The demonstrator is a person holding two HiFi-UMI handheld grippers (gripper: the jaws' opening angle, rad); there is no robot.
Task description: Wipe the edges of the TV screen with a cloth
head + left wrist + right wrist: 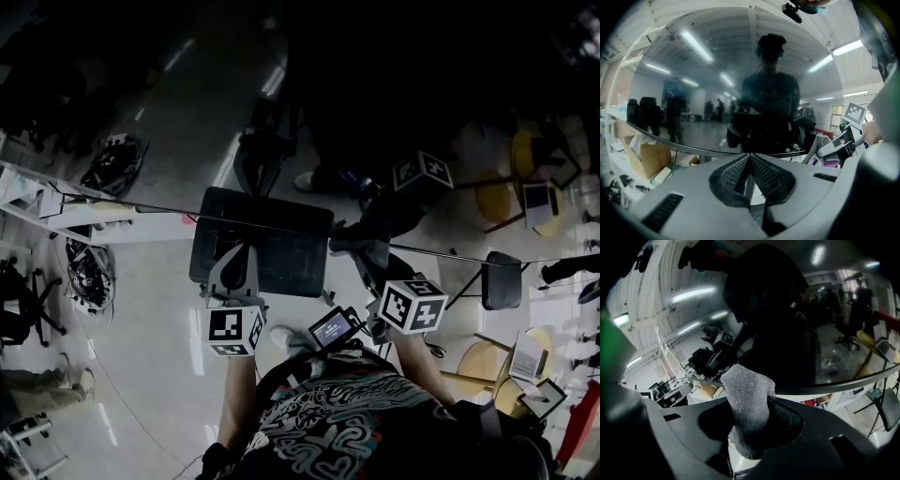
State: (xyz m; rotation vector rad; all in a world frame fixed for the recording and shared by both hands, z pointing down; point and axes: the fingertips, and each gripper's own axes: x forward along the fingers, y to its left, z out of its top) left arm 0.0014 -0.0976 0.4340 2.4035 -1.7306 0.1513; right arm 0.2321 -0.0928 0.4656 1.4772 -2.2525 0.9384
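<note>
Here, right gripper (750,420) clamped on a grey cloth (746,390), held up near the lower edge of the TV screen (843,333) — contact cannot be told. Left gripper (749,158) — jaws together, empty — faces the same edge.

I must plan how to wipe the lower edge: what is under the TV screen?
Under the left part of the TV screen, a brown cardboard box shows. The closed left gripper covers whatever lies under the middle part.
</note>
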